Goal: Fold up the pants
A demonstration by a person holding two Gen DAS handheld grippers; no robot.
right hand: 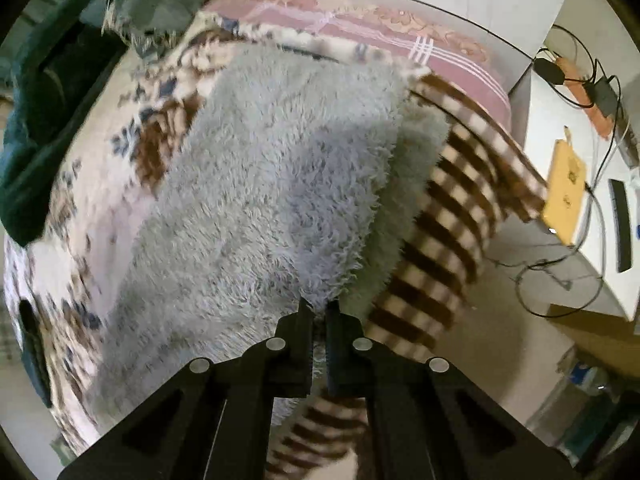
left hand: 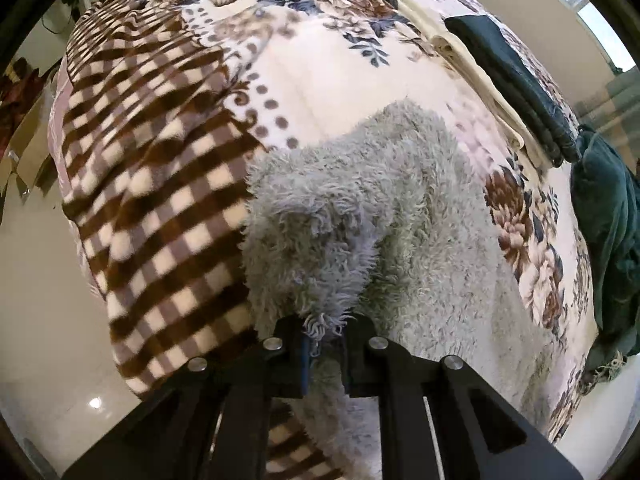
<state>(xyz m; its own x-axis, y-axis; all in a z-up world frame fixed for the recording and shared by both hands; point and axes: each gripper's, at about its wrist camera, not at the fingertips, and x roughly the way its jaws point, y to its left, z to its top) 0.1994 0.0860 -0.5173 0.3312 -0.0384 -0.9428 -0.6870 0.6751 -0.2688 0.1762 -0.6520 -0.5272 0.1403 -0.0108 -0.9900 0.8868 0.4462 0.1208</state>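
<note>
While the bed [left hand: 168, 184] spreads ahead of both claws, we see the fuzzy grey pants [left hand: 392, 208] lying on it, one layer already doubled over; more folding likely remains. Left claw [left hand: 325, 334] and right claw [right hand: 319, 308] each clamp its near edge.

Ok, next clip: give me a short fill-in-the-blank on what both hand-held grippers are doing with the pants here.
1. The left hand-held gripper is shut on the fluffy ____ pants.
2. The pants lie on a blanket with a flower print and a brown-and-cream ____ pattern.
3. The right hand-held gripper is ____ on the pants' edge.
4. In the right wrist view, a ____ book lies on the white table.

Missing words: grey; checked; shut; yellow
</note>
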